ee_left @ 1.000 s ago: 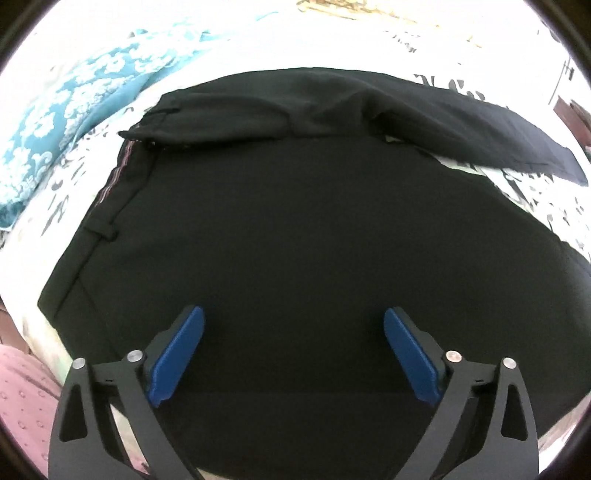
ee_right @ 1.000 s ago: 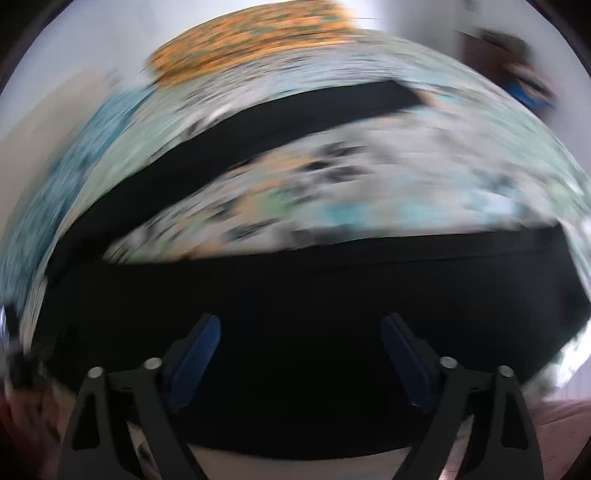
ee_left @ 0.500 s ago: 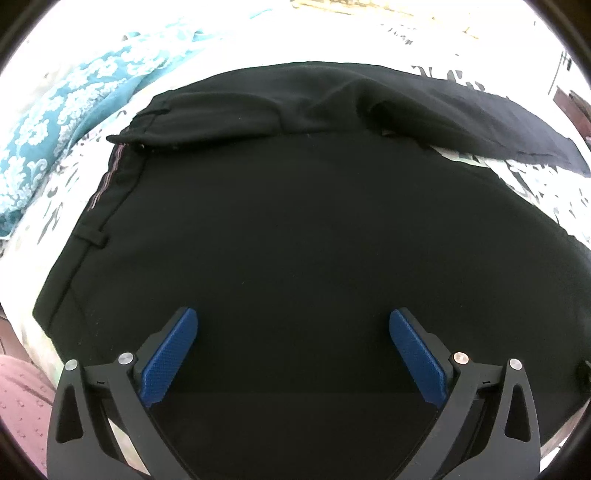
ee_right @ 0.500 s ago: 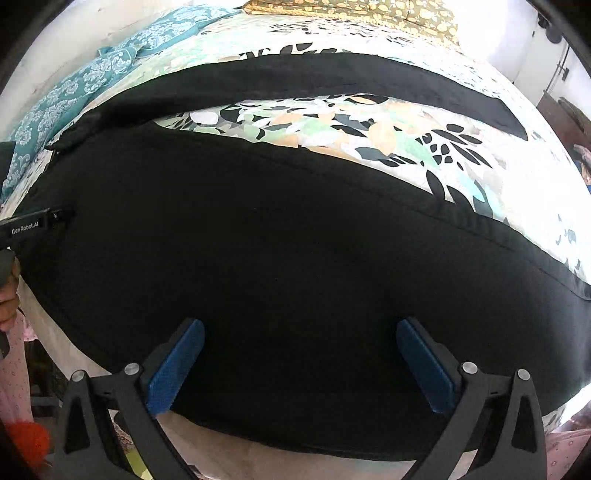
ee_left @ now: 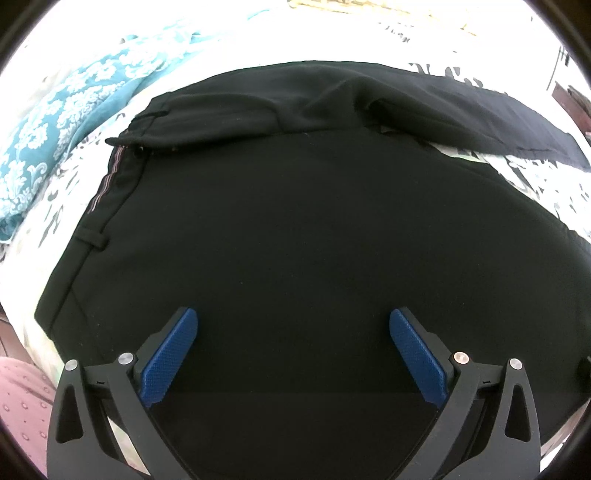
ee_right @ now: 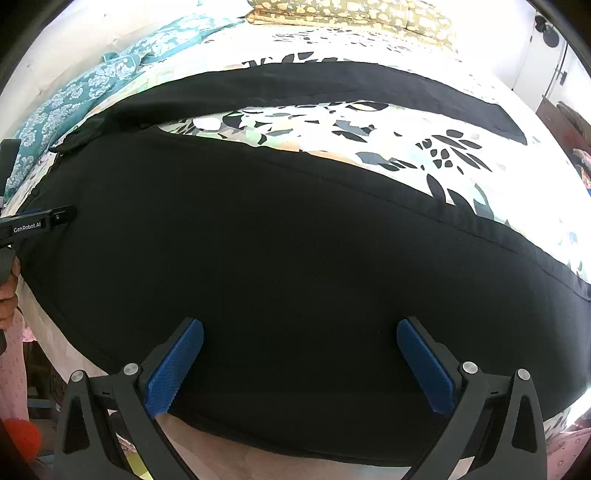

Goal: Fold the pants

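Blue ribbed pads line both sets of jaws, and on each tool they stand spread wide with nothing between them: the left gripper (ee_left: 293, 347) hangs over the seat and waist part of the pants (ee_left: 295, 240), the right gripper (ee_right: 300, 358) over the near leg further along. Black cloth fills the middle of both views. The pants lie spread out on the bed (ee_right: 369, 136), close to its near edge, with the waistband (ee_left: 99, 192) toward the left end, its striped inner lining and a belt loop showing. At the far side of the waist a flap of cloth is turned over on itself. From there the two legs run off rightward and part in a V, the floral sheet showing between them; the far leg (ee_right: 332, 88) lies flat and reaches toward the far right corner. A teal patterned cover (ee_left: 55, 122) lies bunched along the left end of the bed, and a yellow-green pillow (ee_right: 351, 14) sits at the far edge. As I judge it, folding has hardly begun: the legs are not yet laid one on the other, and no crosswise fold is made. Bringing one leg over the other looks to be the first thing left, then folding lengthwise.
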Demonstrator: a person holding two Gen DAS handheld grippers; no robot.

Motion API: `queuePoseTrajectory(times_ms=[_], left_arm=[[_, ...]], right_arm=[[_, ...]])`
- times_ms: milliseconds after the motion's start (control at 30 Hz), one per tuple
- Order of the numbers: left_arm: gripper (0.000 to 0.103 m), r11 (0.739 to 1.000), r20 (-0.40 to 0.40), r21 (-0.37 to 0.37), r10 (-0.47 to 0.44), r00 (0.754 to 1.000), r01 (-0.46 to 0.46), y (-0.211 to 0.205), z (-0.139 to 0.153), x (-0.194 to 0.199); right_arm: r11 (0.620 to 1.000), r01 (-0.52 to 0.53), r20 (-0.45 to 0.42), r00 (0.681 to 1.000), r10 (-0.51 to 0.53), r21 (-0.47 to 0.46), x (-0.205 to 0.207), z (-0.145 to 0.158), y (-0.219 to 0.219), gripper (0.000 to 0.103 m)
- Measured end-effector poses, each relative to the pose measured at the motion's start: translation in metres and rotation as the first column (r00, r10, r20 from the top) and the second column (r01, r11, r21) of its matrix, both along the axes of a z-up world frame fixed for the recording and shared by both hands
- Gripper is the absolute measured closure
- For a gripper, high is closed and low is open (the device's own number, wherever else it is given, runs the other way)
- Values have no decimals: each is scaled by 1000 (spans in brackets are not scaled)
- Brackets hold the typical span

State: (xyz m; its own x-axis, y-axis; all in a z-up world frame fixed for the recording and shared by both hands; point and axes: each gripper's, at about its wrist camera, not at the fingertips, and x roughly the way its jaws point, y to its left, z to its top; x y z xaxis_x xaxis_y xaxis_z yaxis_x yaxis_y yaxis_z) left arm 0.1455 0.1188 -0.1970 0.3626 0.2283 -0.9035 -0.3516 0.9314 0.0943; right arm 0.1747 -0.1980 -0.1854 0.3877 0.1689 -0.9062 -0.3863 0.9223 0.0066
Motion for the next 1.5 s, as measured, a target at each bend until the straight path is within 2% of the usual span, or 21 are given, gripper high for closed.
queuePoseTrajectory(times_ms=[1500], left_arm=[[0,1000,-3,1,1,1000,-1,0,0,1]], right_arm=[[1000,-3,31,1000,2,2,-2,0,0,0]])
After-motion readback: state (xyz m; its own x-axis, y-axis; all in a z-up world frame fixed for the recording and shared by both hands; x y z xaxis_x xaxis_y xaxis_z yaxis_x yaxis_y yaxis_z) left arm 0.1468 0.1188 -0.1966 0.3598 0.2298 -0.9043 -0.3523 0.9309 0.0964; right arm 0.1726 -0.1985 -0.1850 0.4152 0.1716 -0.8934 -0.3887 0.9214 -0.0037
